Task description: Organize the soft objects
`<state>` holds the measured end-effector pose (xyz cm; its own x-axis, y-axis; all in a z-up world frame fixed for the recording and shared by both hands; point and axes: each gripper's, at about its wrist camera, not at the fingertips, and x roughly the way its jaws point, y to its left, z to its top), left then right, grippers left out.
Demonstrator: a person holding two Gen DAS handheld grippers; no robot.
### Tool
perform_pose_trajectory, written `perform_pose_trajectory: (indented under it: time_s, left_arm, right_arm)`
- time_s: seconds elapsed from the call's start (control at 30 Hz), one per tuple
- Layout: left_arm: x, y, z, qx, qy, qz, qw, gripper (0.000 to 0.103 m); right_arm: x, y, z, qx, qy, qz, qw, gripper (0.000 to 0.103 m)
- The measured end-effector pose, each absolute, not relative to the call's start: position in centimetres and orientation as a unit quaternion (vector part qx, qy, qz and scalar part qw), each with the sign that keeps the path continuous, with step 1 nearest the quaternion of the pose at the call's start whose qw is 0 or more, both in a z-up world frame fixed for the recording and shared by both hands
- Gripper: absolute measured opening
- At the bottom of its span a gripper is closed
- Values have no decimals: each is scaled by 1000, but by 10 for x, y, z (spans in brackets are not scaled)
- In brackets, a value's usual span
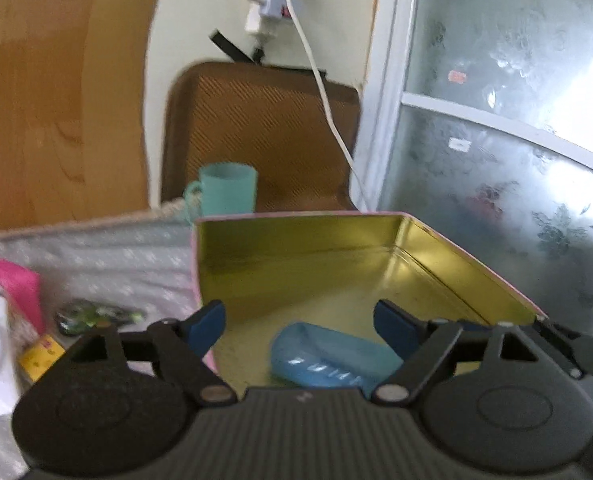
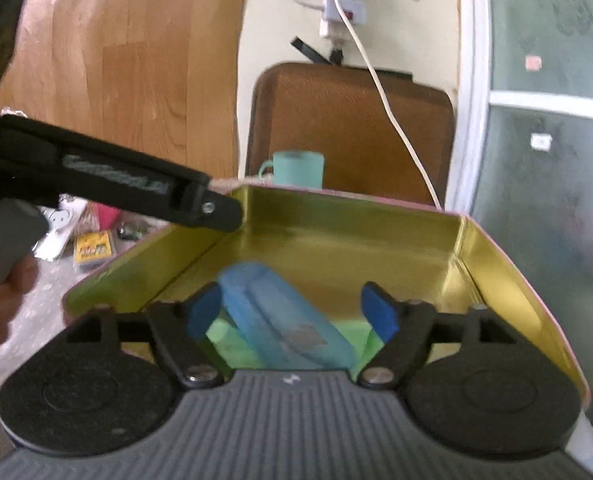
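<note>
Inside gold tin [image 2: 336,236]: blue pouch [image 2: 284,320] atop green pouch [image 2: 240,348].

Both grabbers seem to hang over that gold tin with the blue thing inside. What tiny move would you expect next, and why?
Probably the right gripper lifts back out of the tin. Its fingers are spread with nothing between them, and the blue soft object already lies inside on a green item. The left gripper is open too, also above the tin.

Ahead of you, a brown chair back [image 2: 352,128] stands against a pale wall [image 2: 264,20], a wooden panel [image 1: 56,92] to its left, and a bright frosted window [image 1: 508,120] right.
</note>
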<state>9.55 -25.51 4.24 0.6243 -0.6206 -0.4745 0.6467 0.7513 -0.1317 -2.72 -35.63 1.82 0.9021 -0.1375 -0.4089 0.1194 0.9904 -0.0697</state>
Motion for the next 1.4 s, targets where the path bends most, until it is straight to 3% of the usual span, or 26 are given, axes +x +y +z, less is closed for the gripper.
perform_pose_trajectory:
  time_s: [0.23, 0.53, 0.77, 1.0, 1.1, 1.2, 1.33, 1.37, 1.4]
  left_arm:
    - [95, -227, 56, 23, 223, -329, 917, 89]
    - [102, -179, 48, 0, 245, -295, 924, 89]
    - [101, -90, 27, 4, 266, -221, 938, 89]
    - [121, 30, -9, -20, 313, -66, 947, 85]
    - [122, 63, -18, -14, 300, -7, 954, 84]
    - [127, 93, -22, -116, 312, -39, 942, 84]
    - [127, 93, -20, -120, 308, -49, 943, 84]
    - [126, 92, -20, -118, 306, -54, 943, 84]
    - [127, 90, -21, -117, 306, -58, 943, 84]
  right_arm:
    - [-1, -362, 17, -46, 198, -43, 978, 78]
    - [26, -361, 16, -87, 205, -69, 972, 78]
    - [-1, -308, 47, -54, 188, 27, 980, 78]
    - [52, -207, 37, -55, 250, 142, 956, 69]
    - [99, -177, 28, -24, 278, 136, 950, 71]
    - [143, -156, 14, -9, 305, 109, 946, 72]
    - [184, -153, -10, 59, 353, 91, 929, 78]
    - [185, -154, -10, 71, 350, 94, 929, 73]
    - [185, -151, -10, 71, 354, 99, 927, 60]
